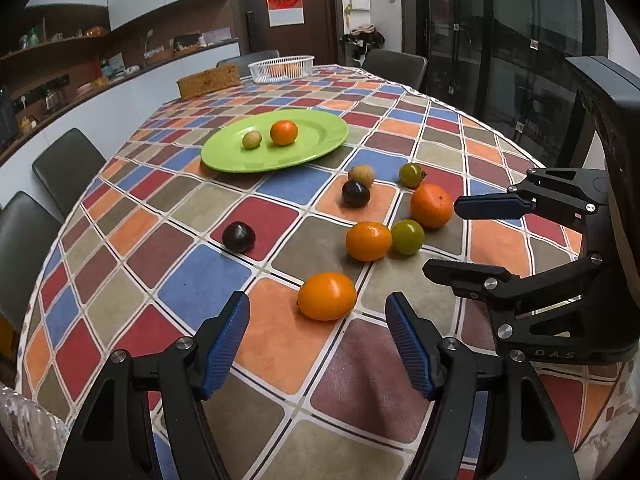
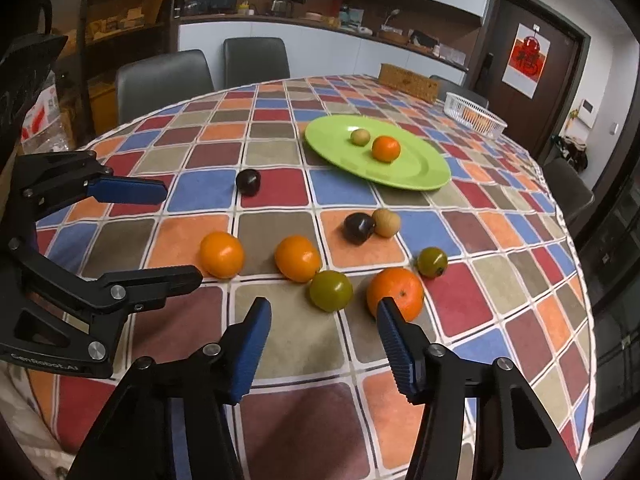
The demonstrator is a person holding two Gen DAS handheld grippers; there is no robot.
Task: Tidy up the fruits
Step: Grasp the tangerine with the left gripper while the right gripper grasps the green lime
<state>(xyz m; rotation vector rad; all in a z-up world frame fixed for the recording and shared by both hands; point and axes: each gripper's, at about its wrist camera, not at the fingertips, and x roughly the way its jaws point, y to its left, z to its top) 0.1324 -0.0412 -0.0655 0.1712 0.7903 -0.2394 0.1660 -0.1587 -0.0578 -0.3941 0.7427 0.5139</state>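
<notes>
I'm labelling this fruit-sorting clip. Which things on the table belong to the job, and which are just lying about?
Job: round green plate; loose oranges, green fruits, dark plums, tan longan.
Lying about: white plastic basket; brown woven box.

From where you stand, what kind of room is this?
Most likely a home dining room joined to a kitchen. A large table under a checked cloth has chairs around it, a counter with shelves of kitchenware runs along the wall, and a door bears a red paper poster.
</notes>
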